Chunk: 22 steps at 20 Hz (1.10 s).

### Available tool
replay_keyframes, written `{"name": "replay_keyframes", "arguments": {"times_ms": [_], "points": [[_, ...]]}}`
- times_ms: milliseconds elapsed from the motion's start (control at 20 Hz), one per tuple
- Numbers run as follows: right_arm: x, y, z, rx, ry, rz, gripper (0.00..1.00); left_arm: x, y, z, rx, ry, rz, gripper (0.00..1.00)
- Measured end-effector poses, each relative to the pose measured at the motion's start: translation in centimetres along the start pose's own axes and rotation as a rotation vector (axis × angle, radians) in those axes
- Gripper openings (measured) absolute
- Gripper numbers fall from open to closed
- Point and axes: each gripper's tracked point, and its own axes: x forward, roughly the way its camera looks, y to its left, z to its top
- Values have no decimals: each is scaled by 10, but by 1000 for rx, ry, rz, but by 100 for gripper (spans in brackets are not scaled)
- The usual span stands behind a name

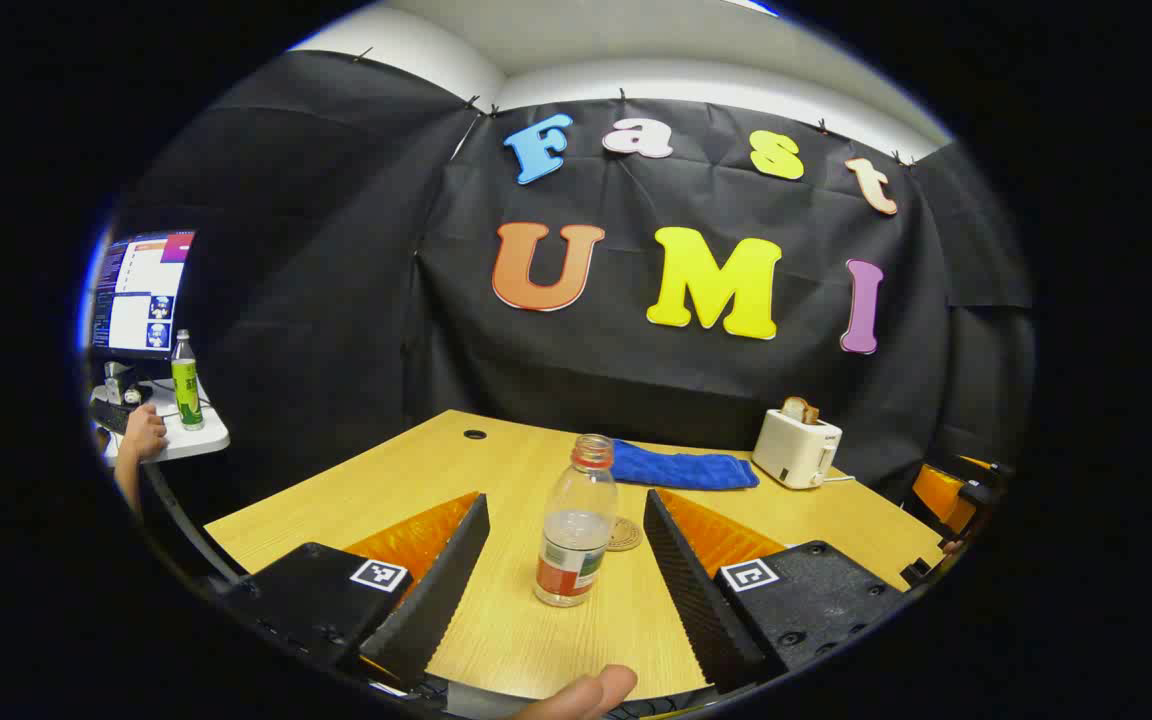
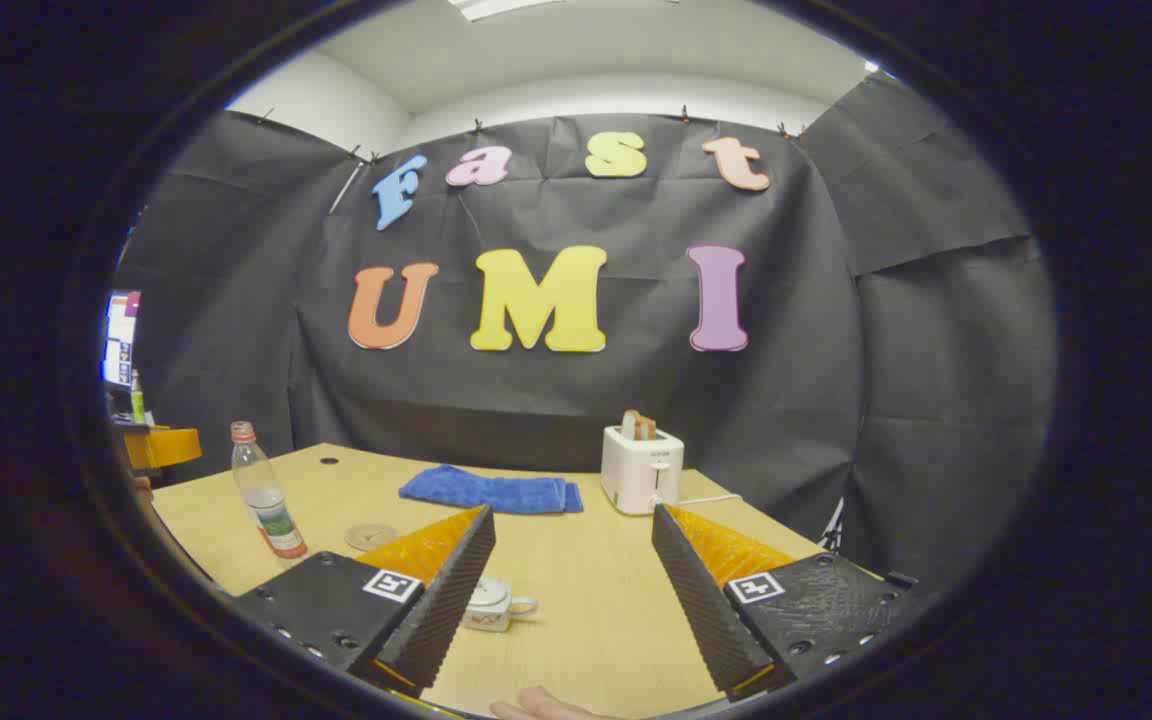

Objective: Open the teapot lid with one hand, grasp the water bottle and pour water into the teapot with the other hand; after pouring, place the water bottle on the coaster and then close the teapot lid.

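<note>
Water bottle [image 1: 576, 525] upright on the wooden table [image 1: 496, 630], centre of the left gripper view, cap off, roughly half full, sitting between the two fingers of the left gripper [image 1: 566, 570] but not touched by either; jaws spread wide, nothing grasped. Round coaster [image 1: 624, 533] flat on the table just right of and behind the bottle, partly hidden by it. Blue towel [image 1: 681, 468] further back, centre-right, and a white toaster [image 1: 796, 448] with bread in its slot to its right. Fingertip of the holding hand [image 1: 586, 692] at the bottom edge. Upper left of that frame: a side desk with a monitor [image 1: 141, 292], a green bottle [image 1: 186, 385] and another person's hand [image 1: 143, 432]. In the right gripper view the right gripper [image 2: 571, 590] is also spread open and empty, above the table; the teapot [image 2: 491, 605], white, lid on, sits low centre-left, partly hidden behind the left finger, handle pointing right. Same bottle stands at left of this frame, coaster just to its right, towel and toaster behind mid-frame. Other gripper's body [image 2: 161, 447] visible at far left edge
</note>
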Motion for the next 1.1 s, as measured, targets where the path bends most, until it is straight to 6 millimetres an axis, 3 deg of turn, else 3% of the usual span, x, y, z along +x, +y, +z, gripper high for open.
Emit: {"name": "replay_keyframes", "arguments": {"times_ms": [200,550,900,1100], "points": [[9,-6,-17,18,24,-12,95,4,0,-4,36,-1,-11,98],[20,9,-47,-23,72,7,95,5,-5,-4,95,-12,-33,98],[25,12,-53,-20,78,15,97,7,-3,-7,95,-1,-24,98],[43,29,-63,-26,73,56,95,12,-5,-13,104,8,-32,98]]}}
